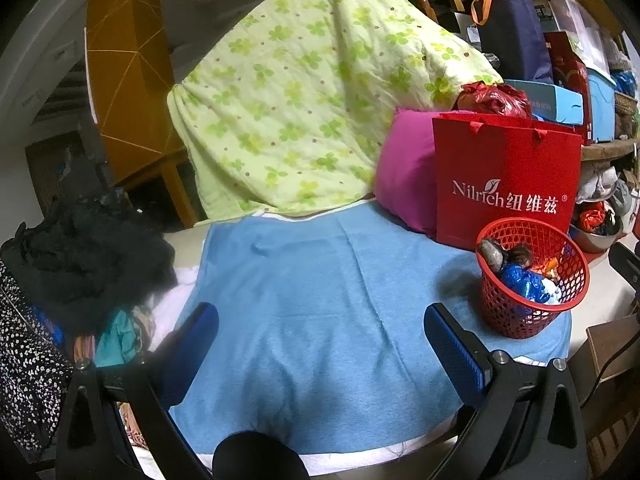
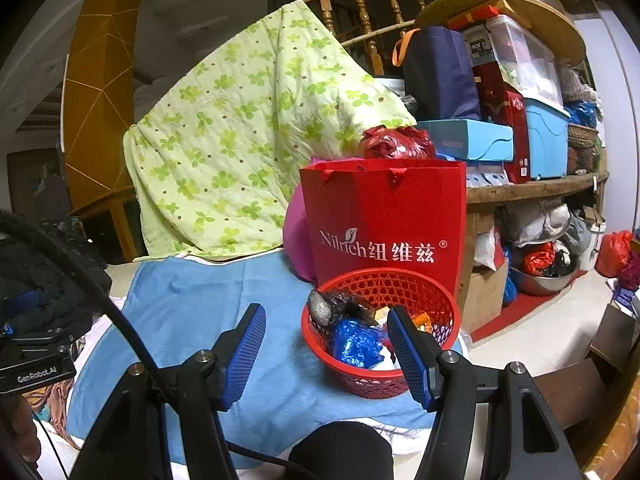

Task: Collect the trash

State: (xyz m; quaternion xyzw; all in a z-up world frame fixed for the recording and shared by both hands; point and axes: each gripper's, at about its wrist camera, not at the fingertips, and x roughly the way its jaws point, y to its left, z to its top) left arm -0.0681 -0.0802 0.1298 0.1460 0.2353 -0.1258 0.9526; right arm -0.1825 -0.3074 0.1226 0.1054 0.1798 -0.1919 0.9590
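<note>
Both grippers, left gripper (image 1: 320,344) and right gripper (image 2: 326,354), hovering empty, fingers spread; red basket (image 2: 424,380) sitting on blue towel (image 1: 320,300), holding wrappers (image 2: 356,344).

A blue towel (image 1: 320,300) carries the red basket (image 1: 532,300) and red bag (image 1: 506,176).

Ahead of my right fingers (image 2: 256,344): basket (image 2: 440,304) holding wrappers (image 2: 354,344), on a towel (image 2: 192,312). Behind the basket, a paper bag (image 2: 384,216); a cushion (image 2: 294,240) to the bag's left; a quilt (image 2: 224,140) behind.
</note>
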